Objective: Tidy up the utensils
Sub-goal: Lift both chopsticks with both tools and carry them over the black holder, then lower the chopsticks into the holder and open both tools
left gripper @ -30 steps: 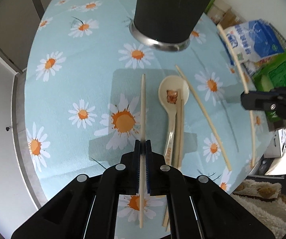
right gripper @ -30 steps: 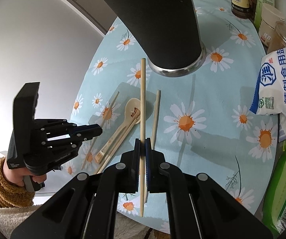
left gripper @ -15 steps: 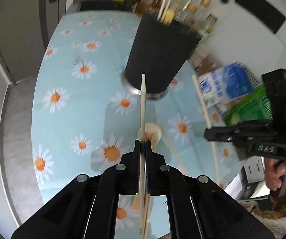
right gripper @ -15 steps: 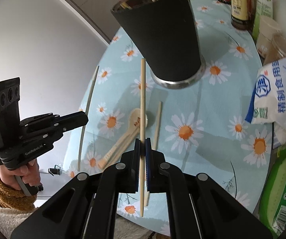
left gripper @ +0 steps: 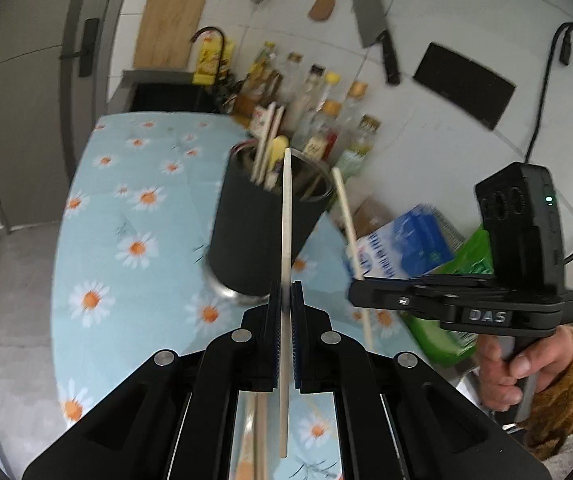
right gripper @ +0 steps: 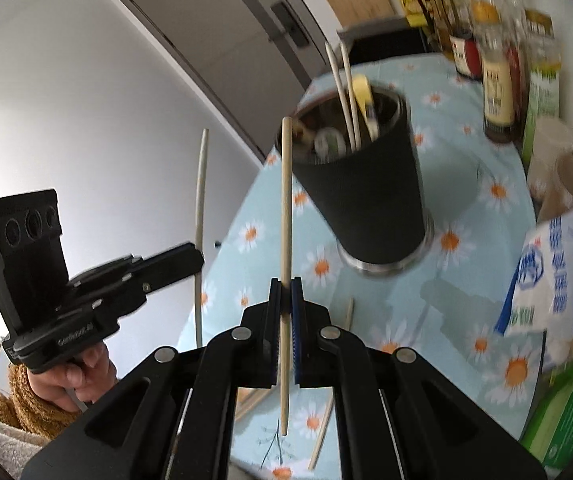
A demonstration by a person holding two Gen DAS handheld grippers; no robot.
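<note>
My left gripper (left gripper: pixel 285 290) is shut on a pale chopstick (left gripper: pixel 286 208) that stands up in front of the black utensil holder (left gripper: pixel 258 236). My right gripper (right gripper: pixel 285 292) is shut on a second wooden chopstick (right gripper: pixel 286 200), held upright left of the holder (right gripper: pixel 366 200). The holder stands on the daisy tablecloth (left gripper: pixel 106 240) and has several chopsticks and a yellow utensil in it. Each view shows the other gripper from the side: the right gripper (left gripper: pixel 353 292) with its chopstick (left gripper: pixel 346 220), and the left gripper (right gripper: pixel 197 259) with its chopstick (right gripper: pixel 200 200). Loose chopsticks (right gripper: pixel 348 312) lie on the cloth below.
Sauce bottles (left gripper: pixel 318 120) crowd the back of the table by the wall. A blue-and-white salt bag (right gripper: pixel 558 272) and a green packet (left gripper: pixel 466 264) lie at the right. A dark sink (left gripper: pixel 170 96) sits behind. A cleaver (left gripper: pixel 374 44) and a wooden spatula hang on the wall.
Both grippers have risen off the table with their chopsticks and tipped upward. The holder's open top and the back wall have come into view; the spoon has dropped out of sight.
</note>
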